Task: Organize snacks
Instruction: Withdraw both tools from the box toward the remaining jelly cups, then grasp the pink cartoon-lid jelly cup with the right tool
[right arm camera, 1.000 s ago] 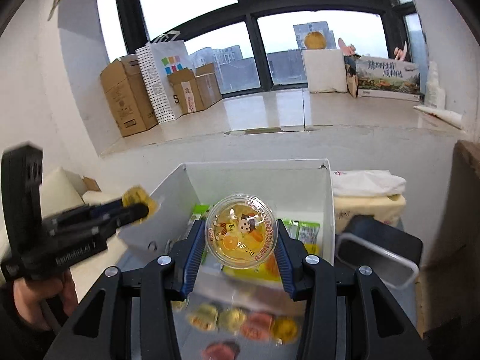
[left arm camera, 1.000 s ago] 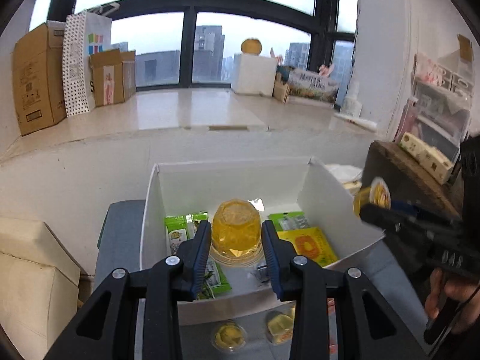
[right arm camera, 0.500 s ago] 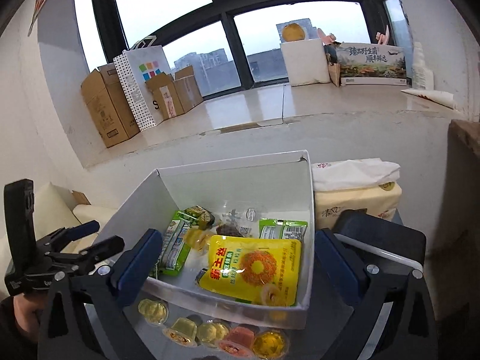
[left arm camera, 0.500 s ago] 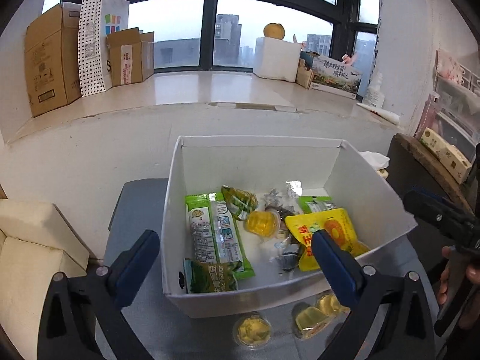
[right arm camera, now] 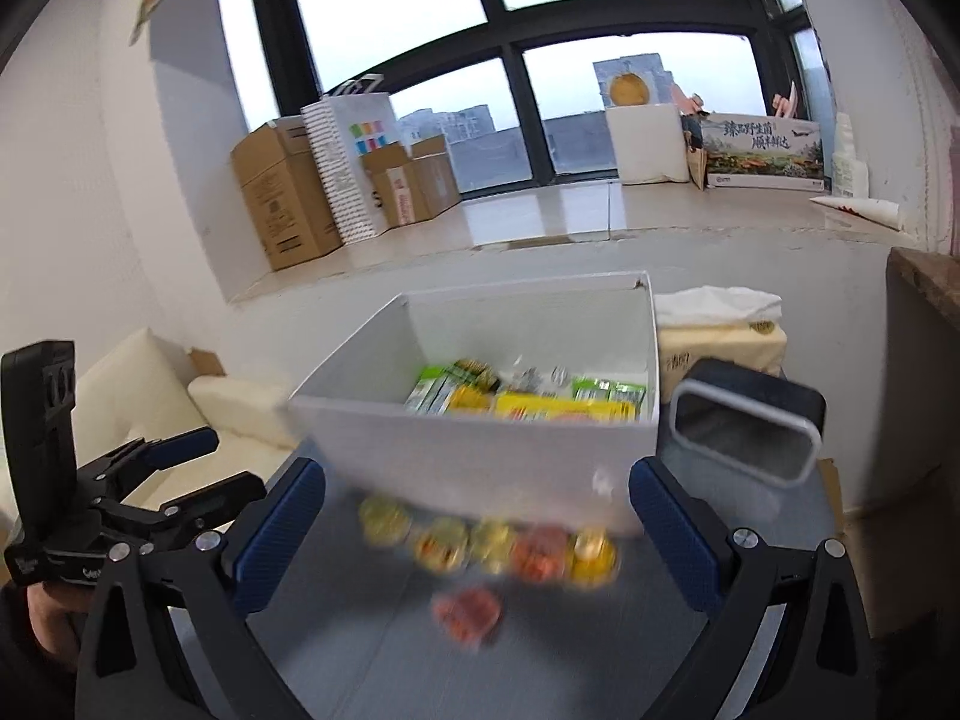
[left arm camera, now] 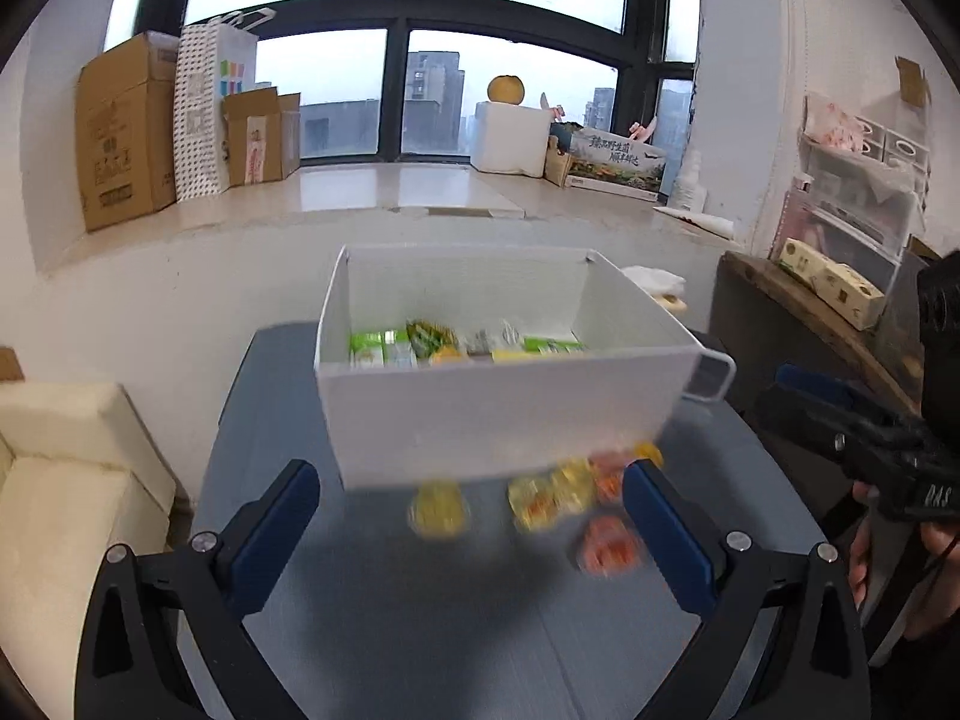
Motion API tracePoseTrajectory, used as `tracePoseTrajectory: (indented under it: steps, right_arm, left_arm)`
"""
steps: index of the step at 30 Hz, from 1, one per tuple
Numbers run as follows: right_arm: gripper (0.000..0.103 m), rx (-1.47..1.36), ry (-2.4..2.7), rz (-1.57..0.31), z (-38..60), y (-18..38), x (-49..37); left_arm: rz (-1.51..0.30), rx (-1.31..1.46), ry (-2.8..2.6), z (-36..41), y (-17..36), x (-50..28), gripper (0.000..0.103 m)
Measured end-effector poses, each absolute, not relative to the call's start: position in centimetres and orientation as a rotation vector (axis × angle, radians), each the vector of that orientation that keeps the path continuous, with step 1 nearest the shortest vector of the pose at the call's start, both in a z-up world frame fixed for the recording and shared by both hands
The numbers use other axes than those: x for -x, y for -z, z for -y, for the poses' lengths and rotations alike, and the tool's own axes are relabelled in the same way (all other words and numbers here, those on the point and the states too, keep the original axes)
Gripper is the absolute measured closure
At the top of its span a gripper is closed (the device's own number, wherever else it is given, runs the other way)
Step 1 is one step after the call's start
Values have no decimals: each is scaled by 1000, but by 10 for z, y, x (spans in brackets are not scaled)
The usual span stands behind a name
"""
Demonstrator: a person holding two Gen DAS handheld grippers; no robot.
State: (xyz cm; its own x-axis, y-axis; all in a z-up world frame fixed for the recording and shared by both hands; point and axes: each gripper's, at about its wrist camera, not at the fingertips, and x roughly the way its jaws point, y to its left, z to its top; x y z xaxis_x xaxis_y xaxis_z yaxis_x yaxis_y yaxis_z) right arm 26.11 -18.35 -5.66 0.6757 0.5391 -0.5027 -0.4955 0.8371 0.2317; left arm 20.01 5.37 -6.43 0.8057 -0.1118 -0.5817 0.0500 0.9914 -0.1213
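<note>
left wrist view: left gripper point(left arm camera: 471, 519) is spread wide w/ nothing between the pads, low over the grey table point(left arm camera: 420, 630). white box point(left arm camera: 498, 414) sits at 12 o'clock, already holding green packets point(left arm camera: 384, 351) & other wrappers. loose jelly cups point(left arm camera: 543, 501) lie blurred along the box's near wall, running from 12 toward 2 o'clock. right gripper point(left arm camera: 840, 414) shows at 3 o'clock, jaws apart.

right wrist view: right gripper point(right arm camera: 477, 531) is also wide apart, empty. jelly cups point(right arm camera: 492, 543) lie in a row at 12 o'clock just beside the box point(right arm camera: 480, 456); one red cup point(right arm camera: 468, 612) is nearer.

step, my guess: between picks. next: drop over one cup, close on it, lift over the wall.
</note>
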Motion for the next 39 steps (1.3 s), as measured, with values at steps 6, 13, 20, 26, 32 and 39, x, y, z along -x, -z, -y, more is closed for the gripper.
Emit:
tracePoseTrajectory:
  steps: [6, 13, 20, 26, 32, 39]
  right_arm:
    - [0, -63, -585, -641, 190, 89, -201]
    - [0, -26, -560, -724, 193, 127, -169]
    - [0, -16, -542, -772, 175, 139, -191]
    - [0, 4, -513, -804, 140, 152, -228]
    - [0, 79, -454, -831, 113, 164, -255]
    - [0, 66, -435, -884, 105, 175, -273]
  left_arm:
    - [-679, 98, 99, -48, 89, -157, 0]
    - [-693, 198, 147, -45, 104, -120, 0]
    - [-697, 221, 149, -46, 103, -109, 0]
    - [-691, 229, 135, -55, 103, -106, 0]
    - [-697, 255, 106, -67, 108, -106, 0]
    - [-701, 275, 96, -76, 111, -107, 0]
